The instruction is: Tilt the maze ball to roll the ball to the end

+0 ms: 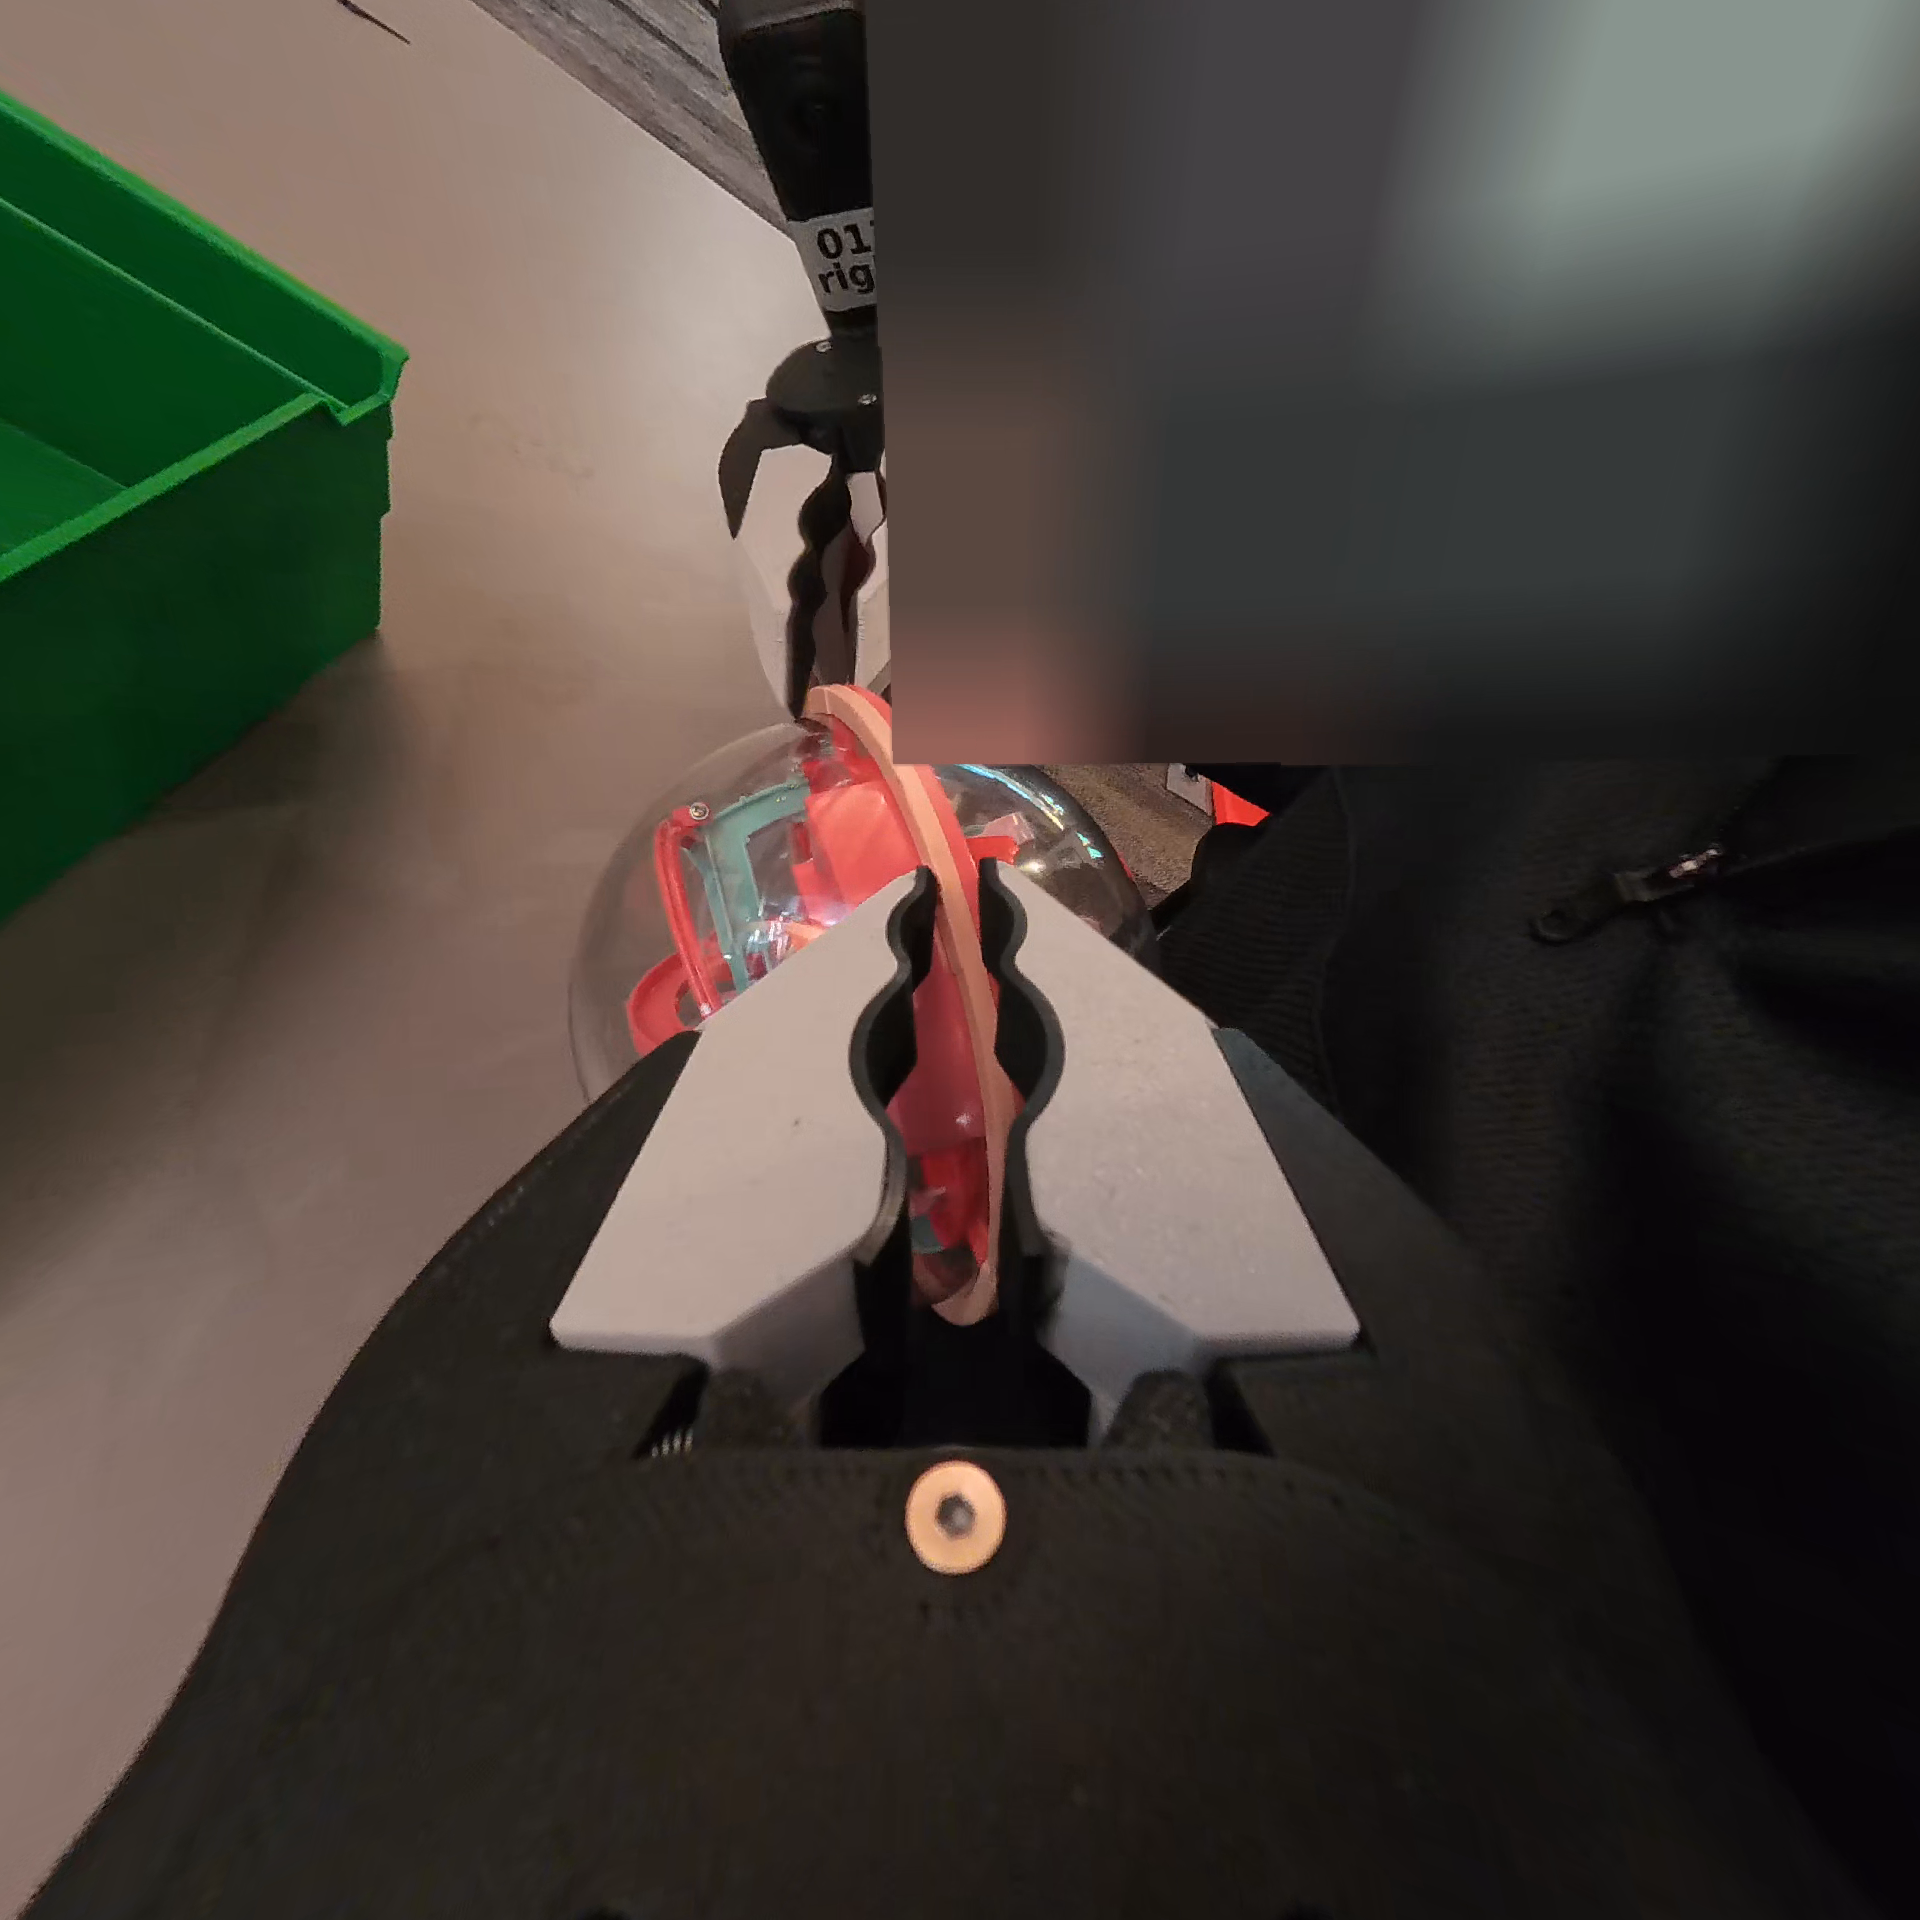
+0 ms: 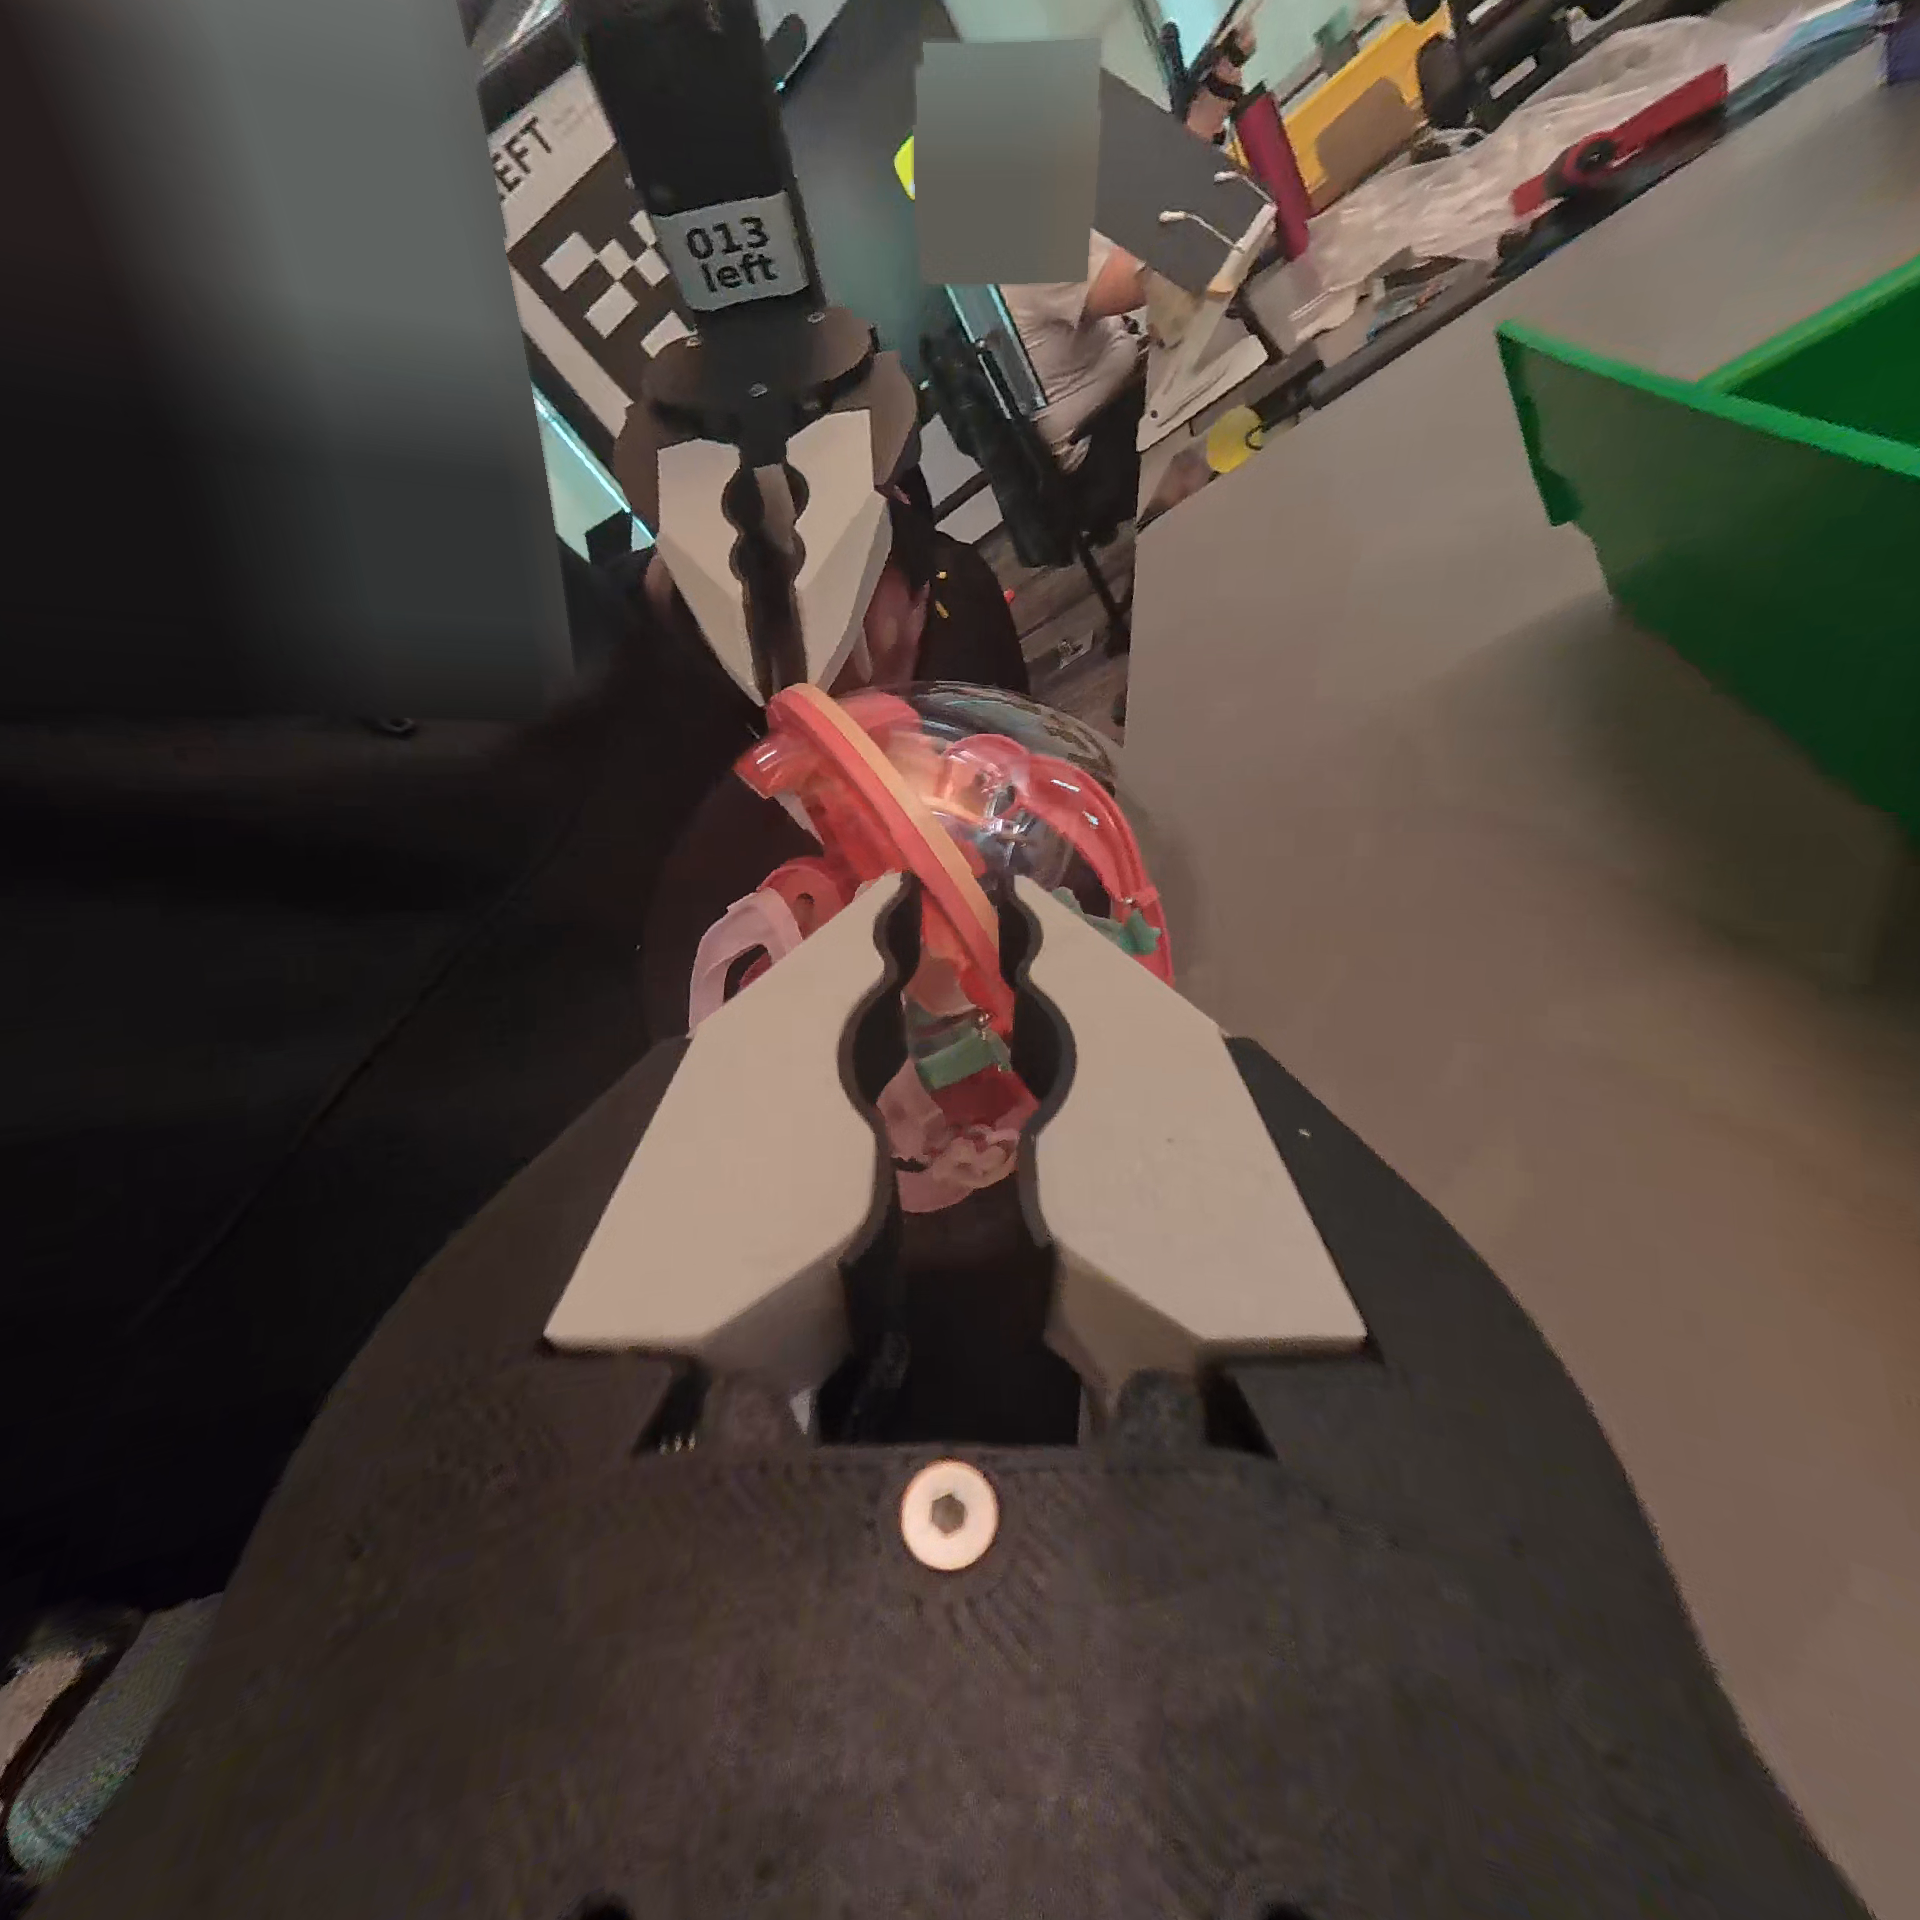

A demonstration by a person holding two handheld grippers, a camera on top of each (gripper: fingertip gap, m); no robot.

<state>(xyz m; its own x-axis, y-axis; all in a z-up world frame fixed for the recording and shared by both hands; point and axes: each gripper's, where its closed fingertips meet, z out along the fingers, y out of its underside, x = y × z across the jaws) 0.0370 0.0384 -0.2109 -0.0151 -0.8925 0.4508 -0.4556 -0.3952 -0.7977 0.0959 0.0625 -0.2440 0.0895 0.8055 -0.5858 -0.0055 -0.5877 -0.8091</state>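
Observation:
The maze ball (image 1: 748,883) is a clear sphere with red and teal tracks inside and a red rim wrapped in a tan band. It is held up between both grippers, off the grey table (image 1: 416,987). My left gripper (image 1: 956,883) is shut on the rim's near edge. My right gripper (image 1: 831,691) grips the rim at the far side. In the right wrist view the maze ball (image 2: 1029,800) is tilted. The right gripper (image 2: 956,894) is shut on the rim, which crosses its pads slantwise. The left gripper (image 2: 784,675) pinches the opposite edge. I cannot make out the small ball inside.
A green bin (image 1: 197,488) stands on the table to the left, and it also shows in the right wrist view (image 2: 1725,540) at the right. A person's dark clothing (image 1: 1558,1091) is close by. Cluttered tables (image 2: 1455,208) stand far behind. There is about 8 centimetres between the tips of the two grippers.

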